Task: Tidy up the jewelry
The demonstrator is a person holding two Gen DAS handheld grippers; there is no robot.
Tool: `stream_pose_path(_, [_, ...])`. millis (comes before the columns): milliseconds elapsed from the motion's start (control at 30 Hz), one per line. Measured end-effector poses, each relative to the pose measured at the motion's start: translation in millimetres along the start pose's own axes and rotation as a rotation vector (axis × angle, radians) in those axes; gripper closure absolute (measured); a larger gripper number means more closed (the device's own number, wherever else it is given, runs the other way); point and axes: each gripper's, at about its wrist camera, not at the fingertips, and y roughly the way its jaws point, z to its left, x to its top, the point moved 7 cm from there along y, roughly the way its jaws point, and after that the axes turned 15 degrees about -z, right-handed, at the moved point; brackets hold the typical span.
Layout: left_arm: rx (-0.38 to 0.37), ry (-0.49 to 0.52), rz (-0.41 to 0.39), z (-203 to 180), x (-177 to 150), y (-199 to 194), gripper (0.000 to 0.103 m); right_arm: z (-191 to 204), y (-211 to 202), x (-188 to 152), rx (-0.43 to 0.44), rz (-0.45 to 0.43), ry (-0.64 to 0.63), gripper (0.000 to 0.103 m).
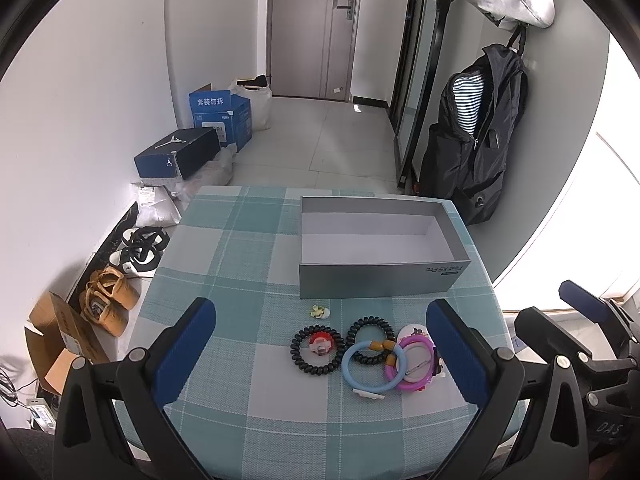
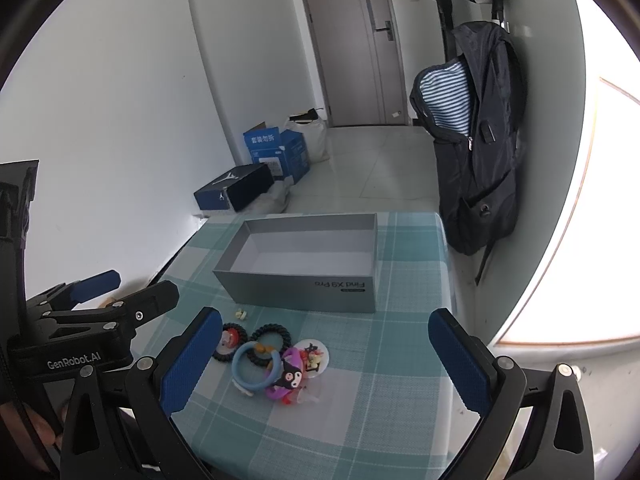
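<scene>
Jewelry point(image 1: 360, 350) lies heaped on the worktop point(image 1: 240, 248) between both grippers' wide-open, empty jaws, box point(image 1: 380, 276) beyond; rings overlap, so lifting one could drag neighbours along.

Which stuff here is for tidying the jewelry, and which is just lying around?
For the job:
grey box, open and empty
two black coil hair ties
blue ring
purple ring
small yellow flower clip
left gripper and right gripper, both open

Just lying about:
backpack
shoe box
shoes
blue carton
</scene>
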Motion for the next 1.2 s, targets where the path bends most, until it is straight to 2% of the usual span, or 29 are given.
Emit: stream_pose_path(1200, [0.001,-0.009,0.005,2.5,1.1,0.2,0.001,4.3,1.0,-4.8,0.007,0.009,-0.010,0.000])
